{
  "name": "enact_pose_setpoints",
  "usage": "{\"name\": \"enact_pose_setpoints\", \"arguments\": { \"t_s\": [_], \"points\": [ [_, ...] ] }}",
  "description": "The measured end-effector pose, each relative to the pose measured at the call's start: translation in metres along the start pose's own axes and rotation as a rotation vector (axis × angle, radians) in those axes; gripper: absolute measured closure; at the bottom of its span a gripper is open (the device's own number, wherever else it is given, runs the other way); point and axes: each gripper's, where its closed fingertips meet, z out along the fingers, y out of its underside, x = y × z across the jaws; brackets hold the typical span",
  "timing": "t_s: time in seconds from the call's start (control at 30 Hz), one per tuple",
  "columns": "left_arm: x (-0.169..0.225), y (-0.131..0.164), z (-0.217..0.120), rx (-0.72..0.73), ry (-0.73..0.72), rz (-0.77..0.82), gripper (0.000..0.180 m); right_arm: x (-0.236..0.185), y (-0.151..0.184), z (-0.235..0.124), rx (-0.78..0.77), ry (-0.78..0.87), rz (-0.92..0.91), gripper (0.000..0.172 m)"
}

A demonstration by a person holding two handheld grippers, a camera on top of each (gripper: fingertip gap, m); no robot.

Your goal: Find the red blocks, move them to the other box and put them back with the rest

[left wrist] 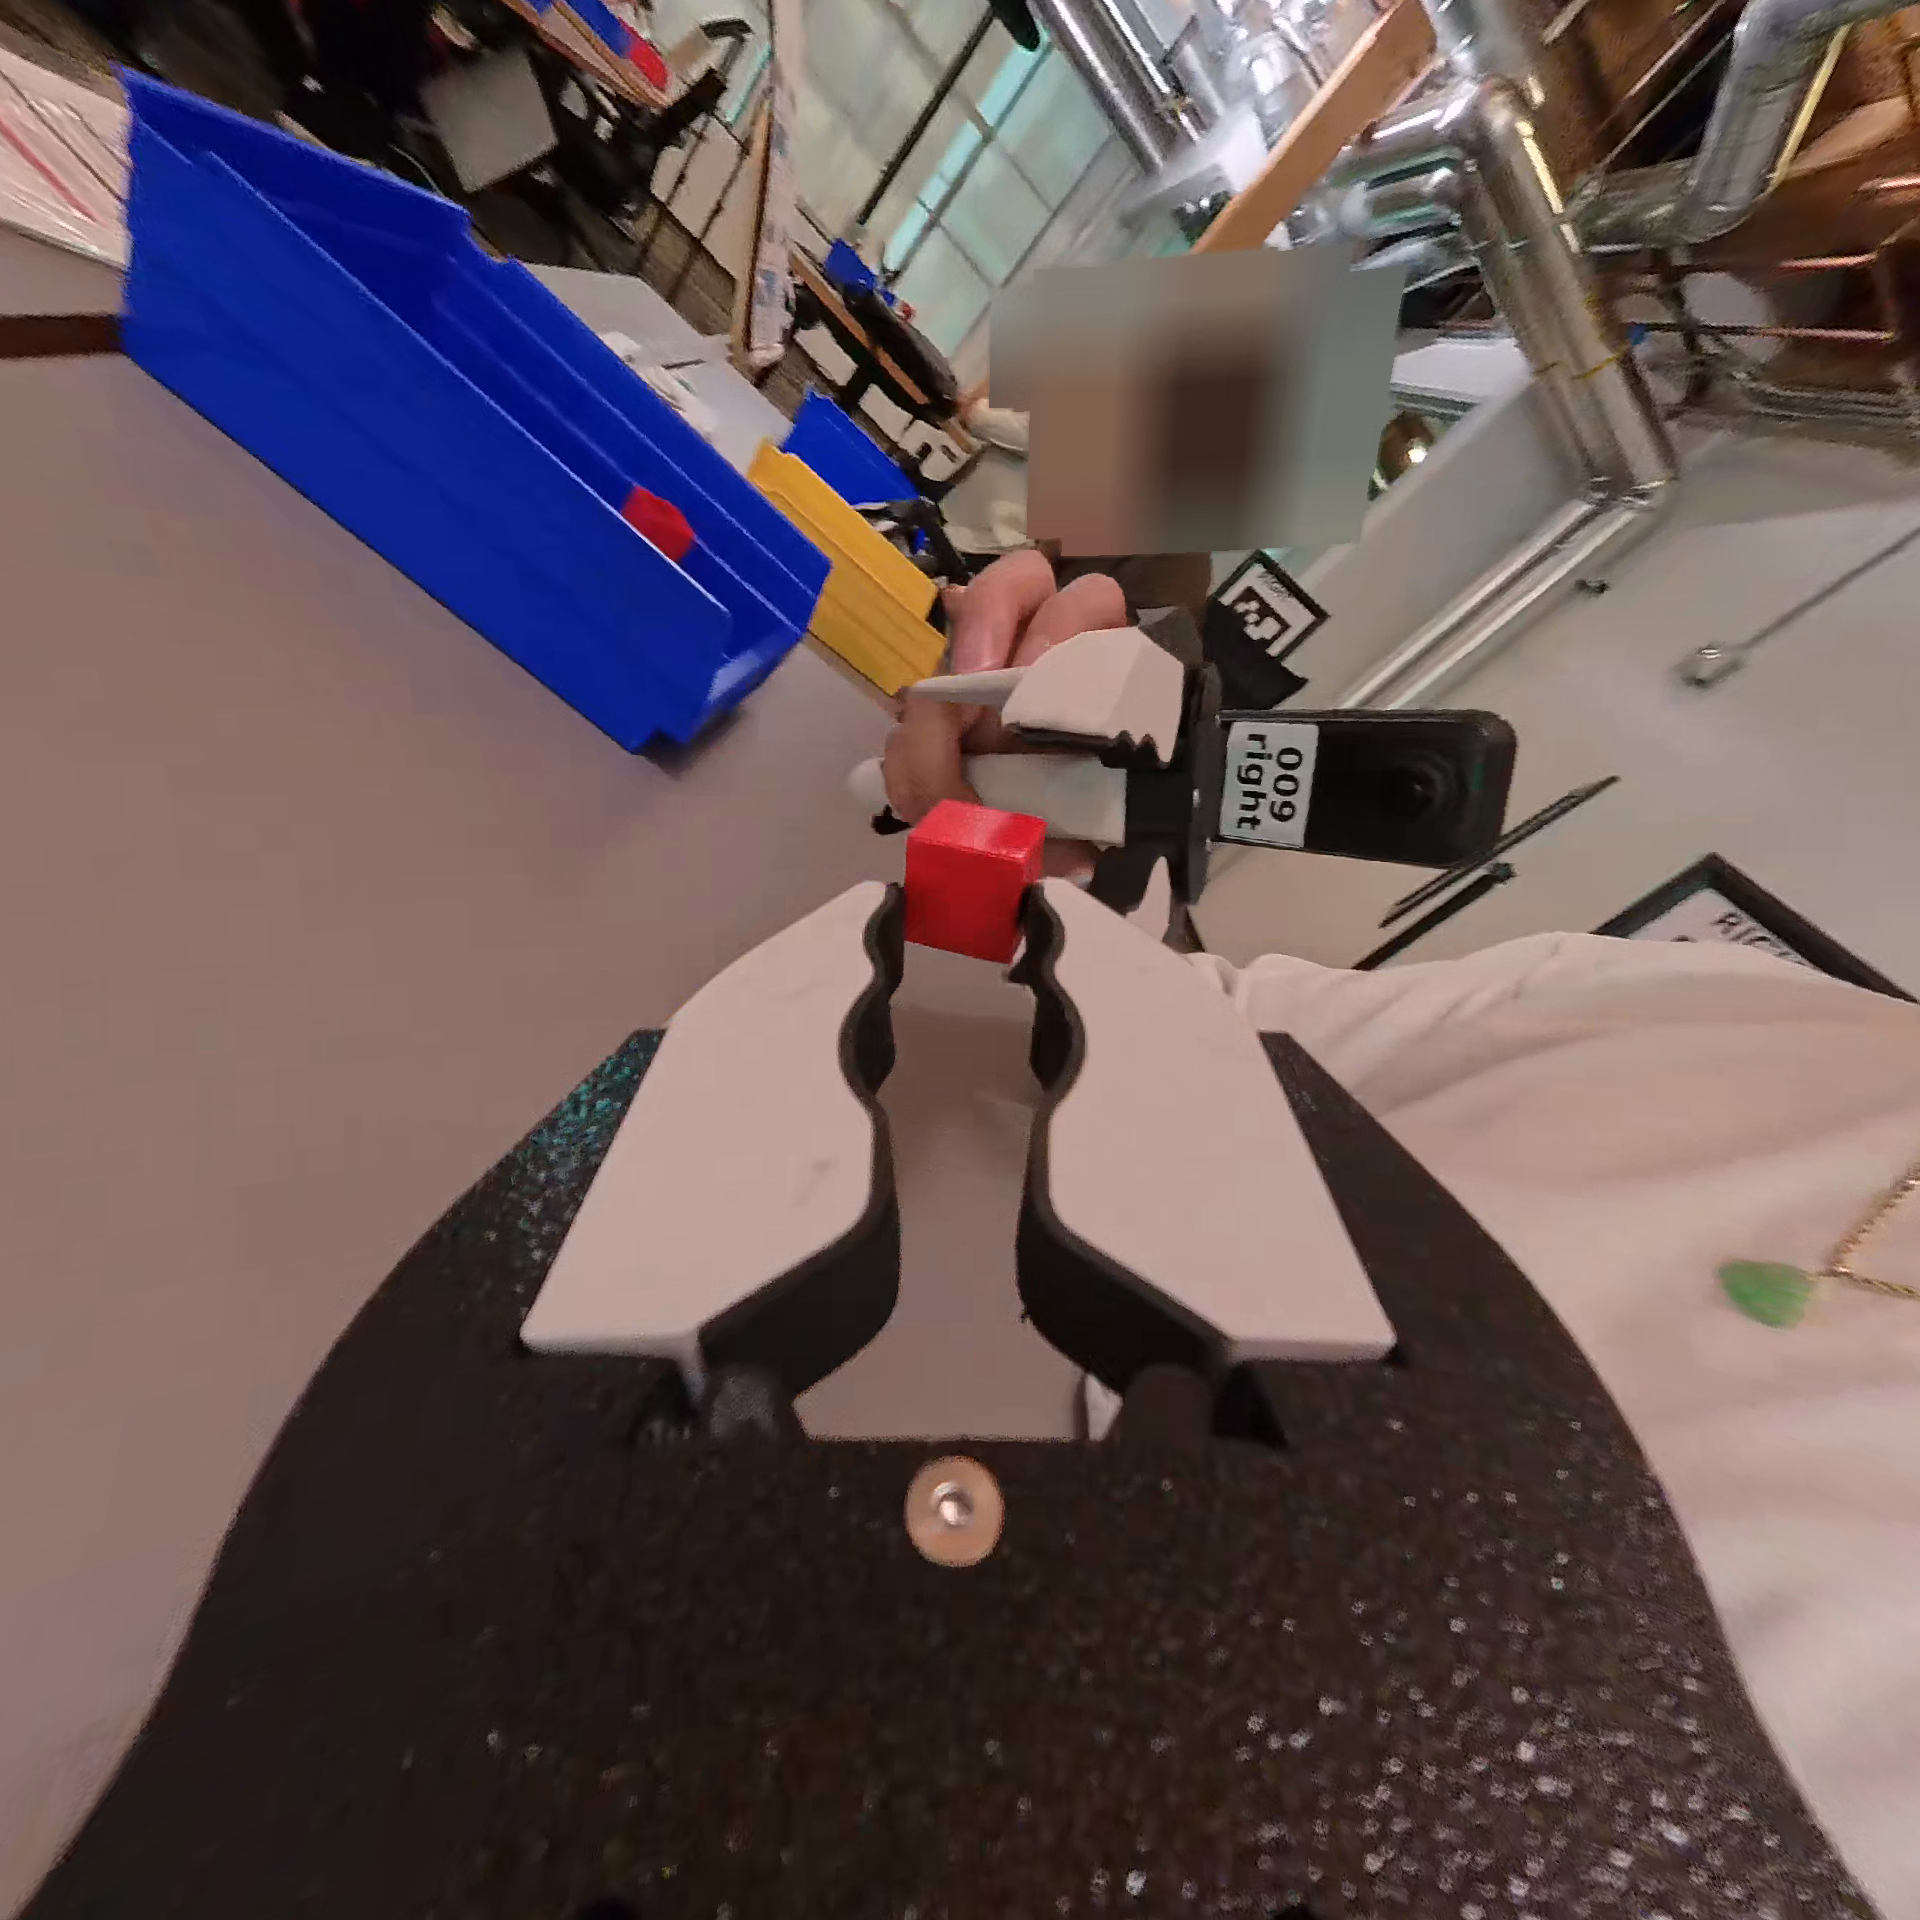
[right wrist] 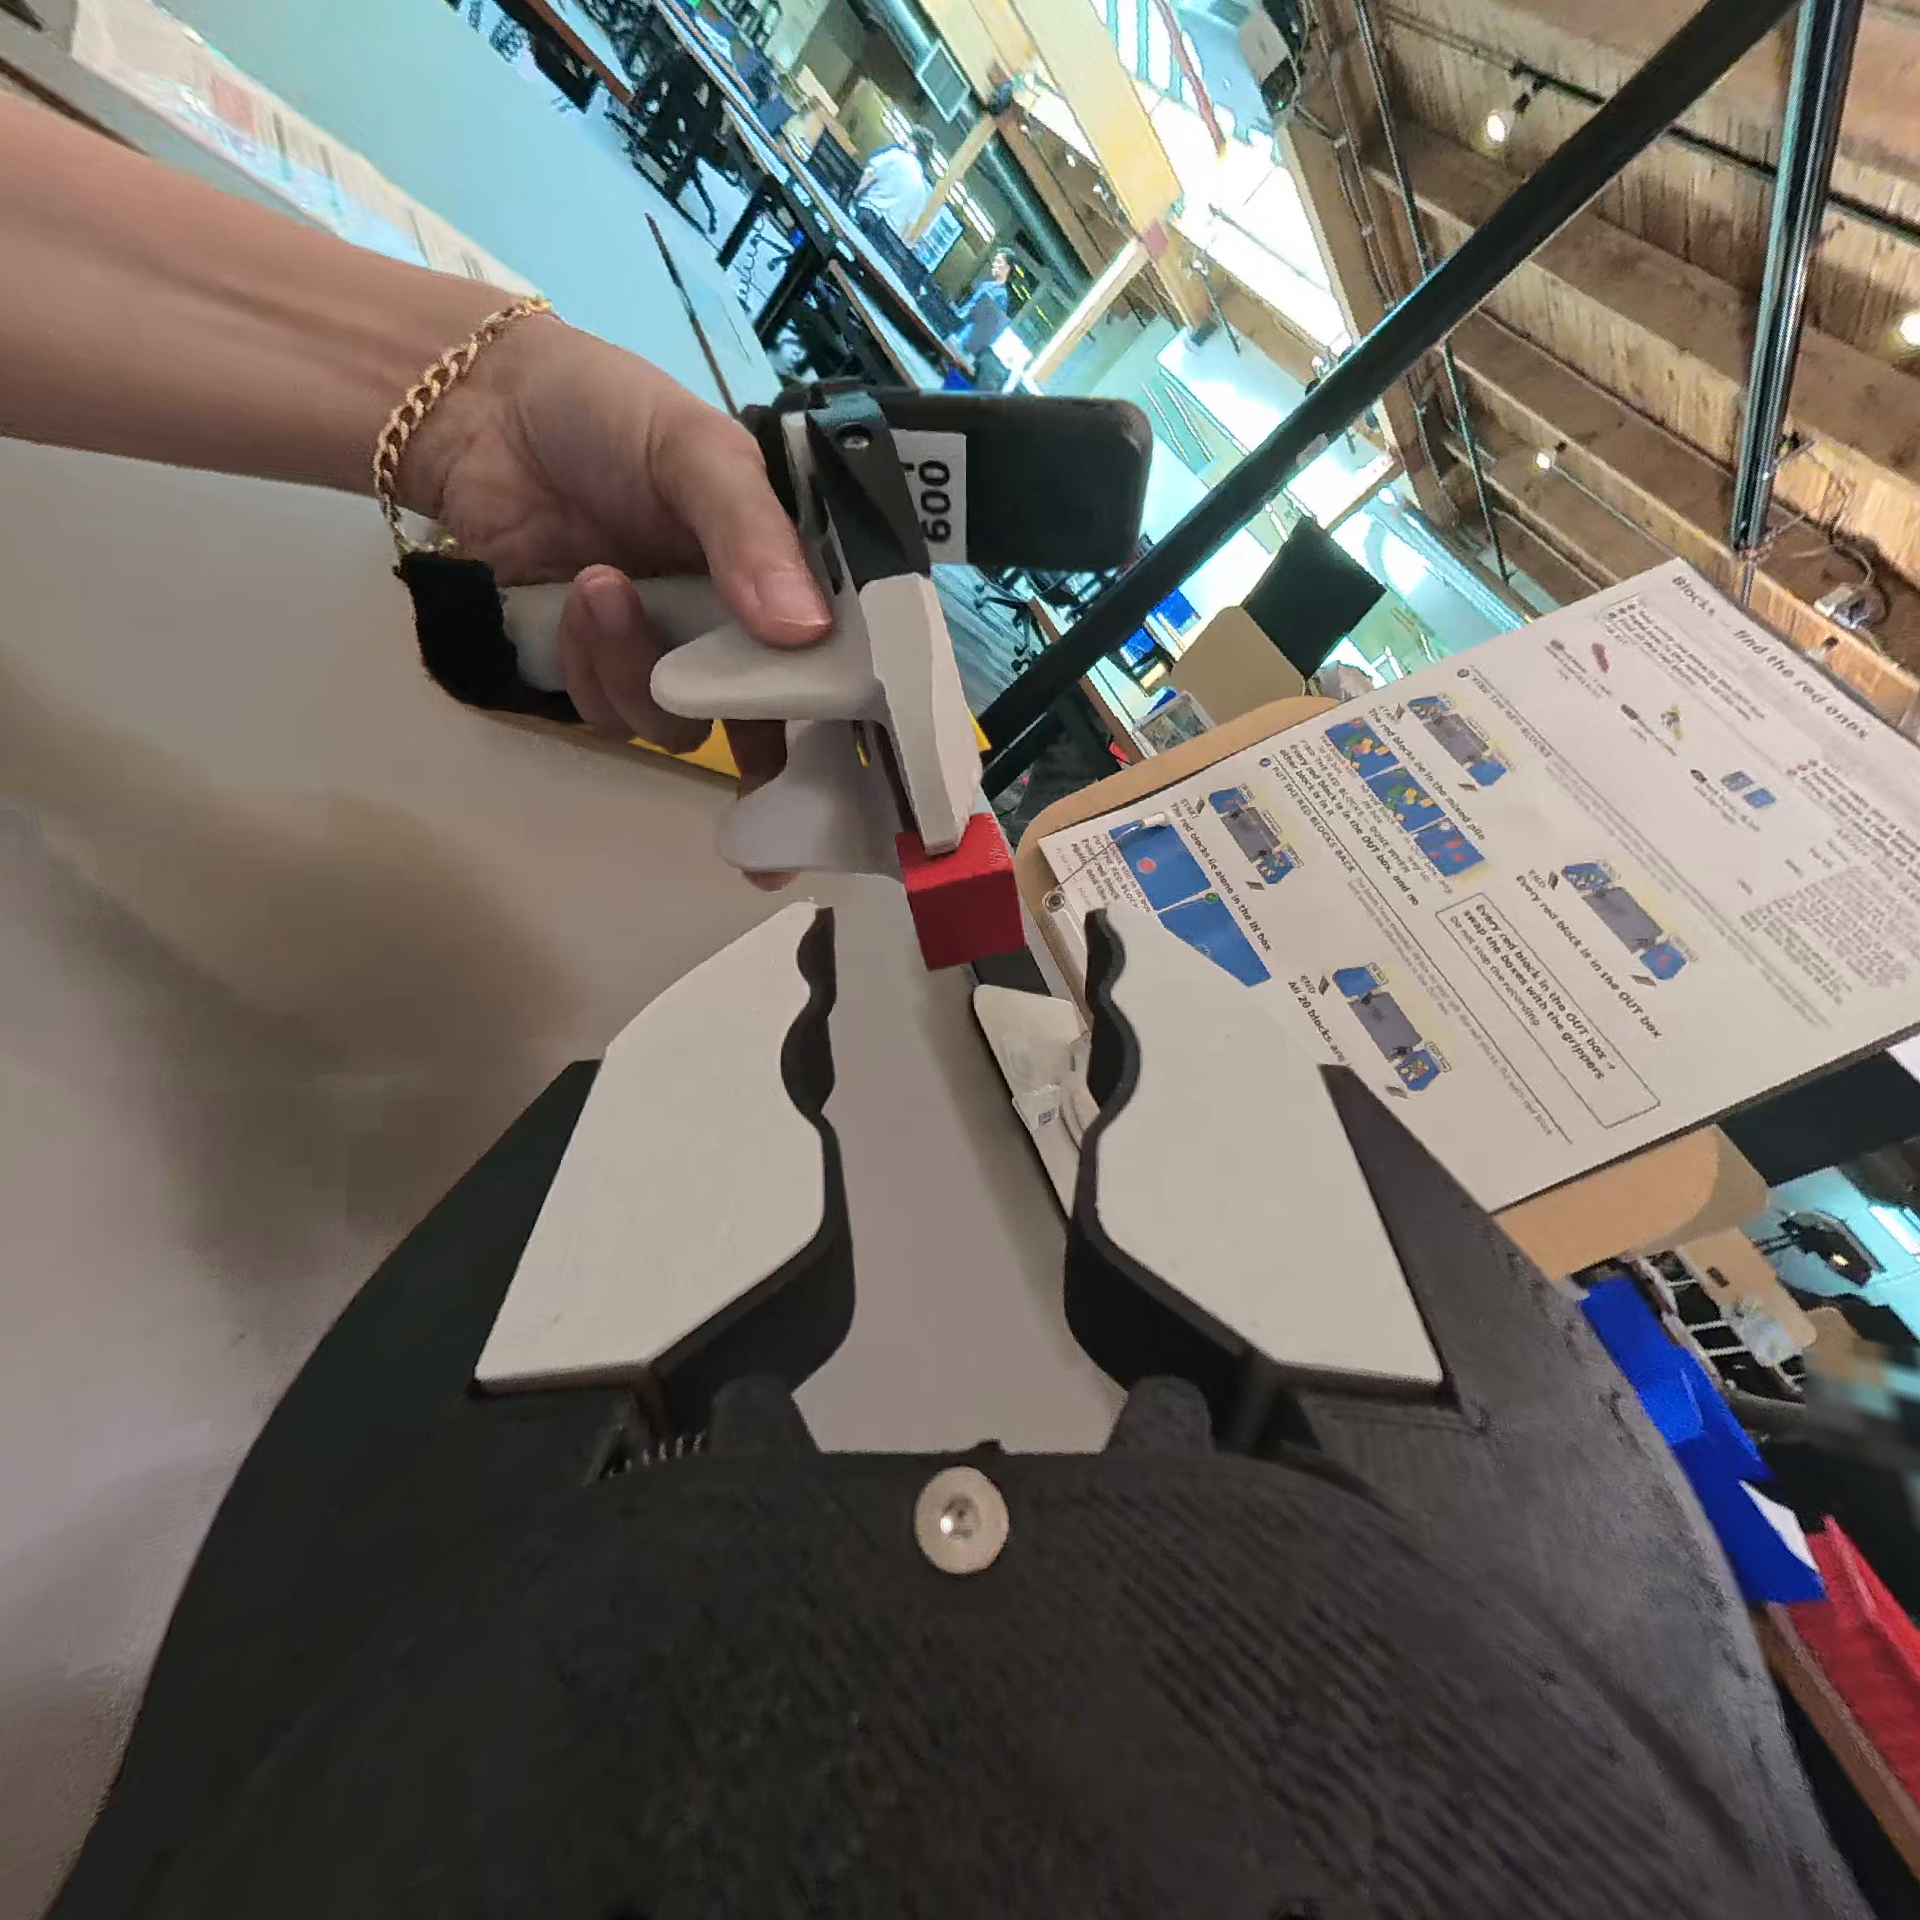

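One red block point(left wrist: 974, 891) sits pinched at the very tips of the left hand-held gripper point(left wrist: 961, 914), lifted above the bench point(left wrist: 312, 935), both dark pads pressing its opposite sides. A second red block point(left wrist: 659, 523) lies alone in the blue box point(left wrist: 436, 416) farther off on the bench, with a yellow box point(left wrist: 852, 566) just past that box's end.

The right hand-held gripper point(right wrist: 956, 940) faces the left one nose to nose. Its jaws stand apart, wider than the block, and the block hangs just ahead of the gap and between the two tips, with daylight on either side; it grips nothing.

This looks like a pass from one gripper to the other. To do it well, the right gripper should likely come forward until the block sits properly between its pads, not just at the tips, and take the two faces the left pads leave free. The right jaws should press firmly before the left ones let go, since the left hold is shallow and a nudge could twist the block out. Keeping both grippers steady and low over the bench would make a drop harmless.

A printed sheet point(right wrist: 1558, 883) on a board stands beside the bench, clear of the pass.
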Motion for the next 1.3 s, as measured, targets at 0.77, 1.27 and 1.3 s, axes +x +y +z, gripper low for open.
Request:
{"name": "enact_pose_setpoints", "arguments": {
  "t_s": [0.77, 1.27, 1.3],
  "points": [
    [-0.048, 0.024, -0.004, -0.062, -0.492, 0.157, 0.128, 0.104, 0.135, -0.133, -0.560, 0.410, 0.430, 0.150],
    [-0.063, 0.057, -0.044, -0.100, -0.754, 0.187, 0.128, 0.118, 0.311, -0.246, -1.203, 0.401, 0.694, 0.149],
    [-0.064, 0.058, -0.046, -0.102, -0.760, 0.182, 0.128, 0.120, 0.313, -0.244, -1.203, 0.405, 0.682, 0.149]
  ]
}}
